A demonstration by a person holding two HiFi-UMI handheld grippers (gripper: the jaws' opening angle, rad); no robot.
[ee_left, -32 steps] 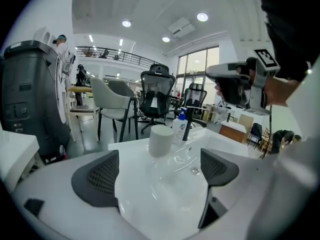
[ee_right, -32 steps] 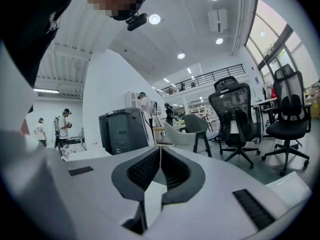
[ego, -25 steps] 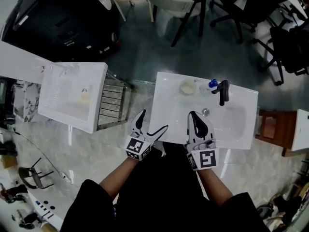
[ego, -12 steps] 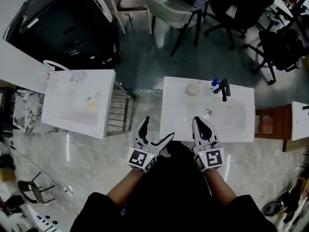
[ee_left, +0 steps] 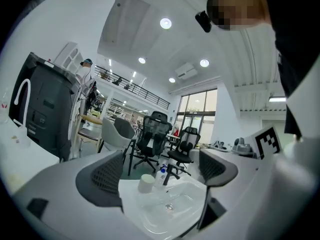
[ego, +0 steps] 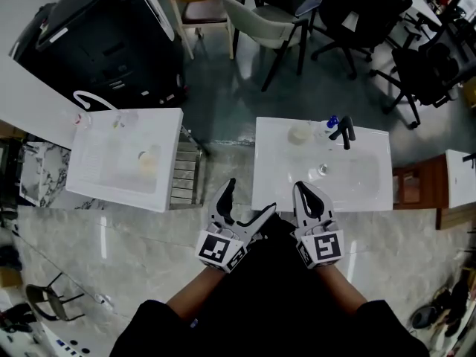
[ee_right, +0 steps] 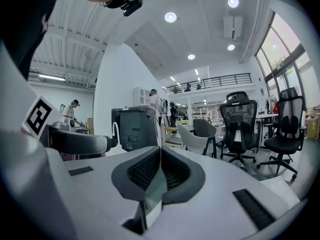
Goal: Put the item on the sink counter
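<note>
Head view: the person stands at a white rectangular sink counter (ego: pixel 271 177) and holds both grippers over its near edge.
Left gripper (ego: pixel 242 205): released, jaws spread wide, nothing held; it hangs by the counter's near left corner.
Right gripper (ego: pixel 304 190): clenched, jaws pressed flat together with nothing between them; it points over the near rim of the basin.
Left gripper view: between the spread jaws of the left gripper (ee_left: pixel 159 171) lie the counter (ee_left: pixel 132 199) and its basin with the drain.
Right gripper view: the dark ribbed pads of the right gripper (ee_right: pixel 160 156) meet along one line.
Items on the counter: a small cream round cup (ego: pixel 299 134) (ee_left: pixel 146 182) stands at the back edge, left of a clear bottle with a blue cap (ego: pixel 331 123) (ee_left: pixel 161 173) and a black tap (ego: pixel 343 134) (ee_left: pixel 172 171).
Task's thing: neither gripper holds anything; which of the things at the back edge is meant cannot be told.
Second sink (ego: pixel 97 169): white, to the left, well apart, with a yellowish object (ego: pixel 149 158) in its basin.
Between the sinks: a grey slatted rack (ego: pixel 182 175).
</note>
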